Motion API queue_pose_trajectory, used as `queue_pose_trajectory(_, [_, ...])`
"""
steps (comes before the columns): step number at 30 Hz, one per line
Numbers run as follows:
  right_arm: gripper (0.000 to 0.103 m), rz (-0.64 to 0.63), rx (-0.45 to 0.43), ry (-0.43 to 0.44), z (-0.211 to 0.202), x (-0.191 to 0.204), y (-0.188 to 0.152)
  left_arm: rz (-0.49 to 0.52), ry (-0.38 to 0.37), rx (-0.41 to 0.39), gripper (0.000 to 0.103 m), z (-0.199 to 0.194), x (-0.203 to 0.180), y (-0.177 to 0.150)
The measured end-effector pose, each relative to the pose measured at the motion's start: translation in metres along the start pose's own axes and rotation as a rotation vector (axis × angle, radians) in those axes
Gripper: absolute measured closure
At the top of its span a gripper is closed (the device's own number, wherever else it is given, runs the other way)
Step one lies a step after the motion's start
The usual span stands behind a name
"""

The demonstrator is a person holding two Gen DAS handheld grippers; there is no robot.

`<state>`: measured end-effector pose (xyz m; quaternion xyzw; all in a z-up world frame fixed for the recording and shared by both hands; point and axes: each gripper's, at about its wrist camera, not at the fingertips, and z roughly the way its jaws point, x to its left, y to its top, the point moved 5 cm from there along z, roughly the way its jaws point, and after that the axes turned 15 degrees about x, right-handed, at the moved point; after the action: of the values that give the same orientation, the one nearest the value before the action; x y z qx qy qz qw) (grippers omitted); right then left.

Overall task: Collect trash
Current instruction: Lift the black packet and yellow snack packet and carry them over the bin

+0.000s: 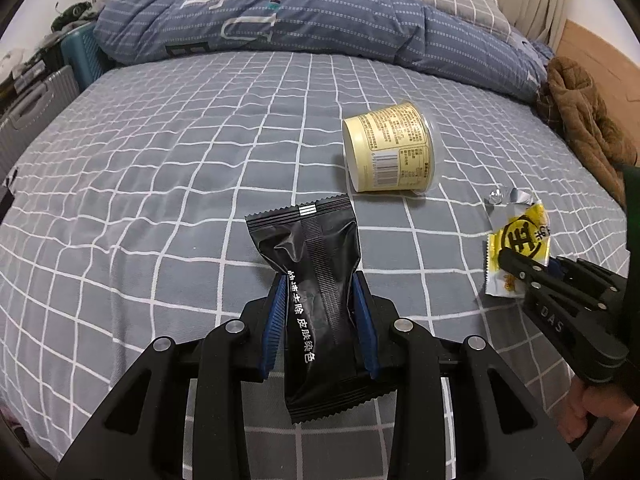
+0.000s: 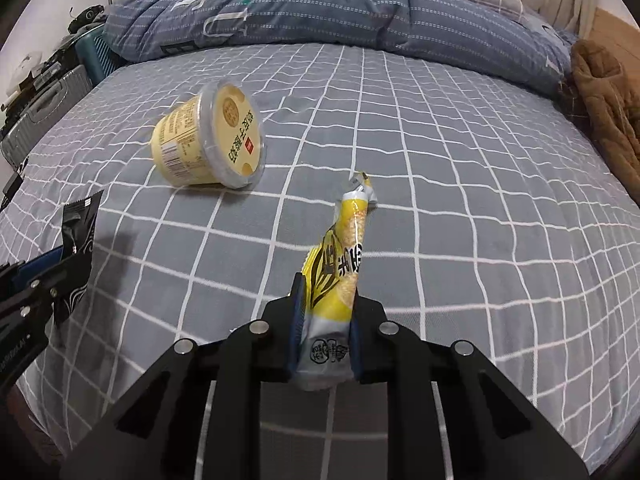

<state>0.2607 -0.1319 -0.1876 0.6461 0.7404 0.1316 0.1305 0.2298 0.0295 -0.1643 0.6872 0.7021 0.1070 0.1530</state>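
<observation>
My left gripper [image 1: 320, 284] is shut on a black snack wrapper [image 1: 316, 280] and holds it above the bed; the wrapper also shows at the left edge of the right wrist view [image 2: 78, 232]. My right gripper [image 2: 326, 284] is shut on a yellow and silver wrapper [image 2: 340, 264], which also shows at the right of the left wrist view [image 1: 516, 240]. A pale yellow lidded cup [image 1: 390, 148] lies on its side on the bed beyond both grippers, also seen in the right wrist view [image 2: 210, 142].
The bed has a grey sheet with white checks [image 1: 160, 184]. A rolled blue quilt [image 1: 280, 20] lies along the far side. A brown jacket [image 1: 580, 120] lies at the right edge. Suitcases [image 1: 36, 104] stand left of the bed.
</observation>
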Motion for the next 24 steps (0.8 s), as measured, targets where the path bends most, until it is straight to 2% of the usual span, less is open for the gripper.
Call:
queue_pose_trajectory(9, [0.085,0.011,-0.007,0.011,-0.029,0.001,-0.024,0.016,-0.015,-0.017,0.071,-0.021,-0.009,-0.010])
queue_pose_trajectory(24, [0.085,0.022,-0.019,0.014,-0.070,0.002,-0.067,0.039,-0.032,-0.017,0.071,-0.048,-0.032,-0.046])
